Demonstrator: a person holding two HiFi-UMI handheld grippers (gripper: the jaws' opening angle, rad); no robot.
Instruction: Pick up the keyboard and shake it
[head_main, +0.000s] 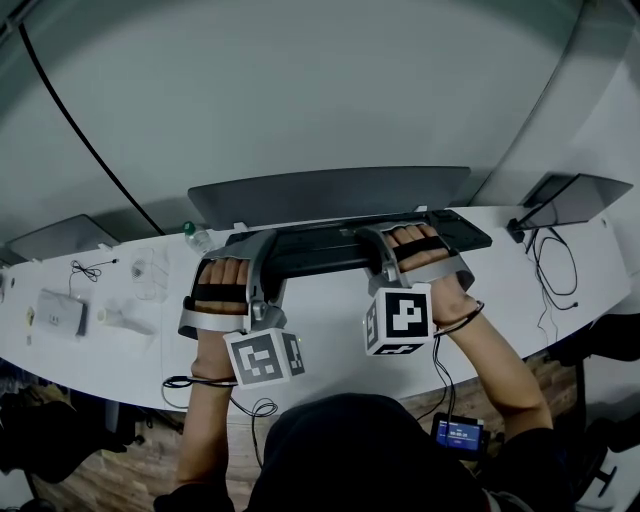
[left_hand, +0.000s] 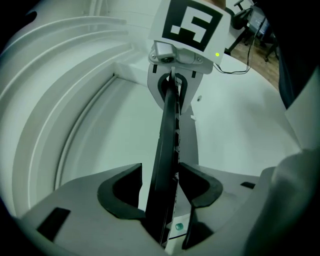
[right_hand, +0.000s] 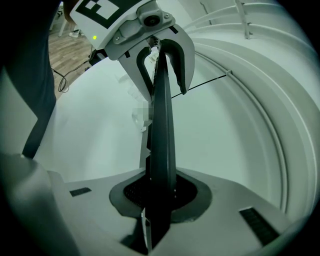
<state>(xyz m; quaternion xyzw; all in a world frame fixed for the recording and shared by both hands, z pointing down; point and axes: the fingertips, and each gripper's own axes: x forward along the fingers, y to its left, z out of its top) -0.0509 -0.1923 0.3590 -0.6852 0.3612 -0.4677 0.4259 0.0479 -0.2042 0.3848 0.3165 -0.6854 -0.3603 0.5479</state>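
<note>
**A:** How far along are you, taking the nearest things first?

**B:** Your right gripper (right_hand: 159, 187) is pressed together on the right end of the keyboard (head_main: 330, 250), so that pinch is made. Your left gripper (left_hand: 161, 170) is spread around the left end. One jaw meets the keys and the other stands just apart.

**A:** So is the pick-up done?

**B:** Partly, I judge. The keyboard spans your two grippers above the surface (head_main: 320, 302), just in front of the monitor (head_main: 330, 195) at the far side. With a jaw under each end it seems raised, though I cannot tell how clear it is.

**A:** What is left?

**B:** Firm up your left pinch, lift it well free, then shake it. The shake is not yet done.
</note>
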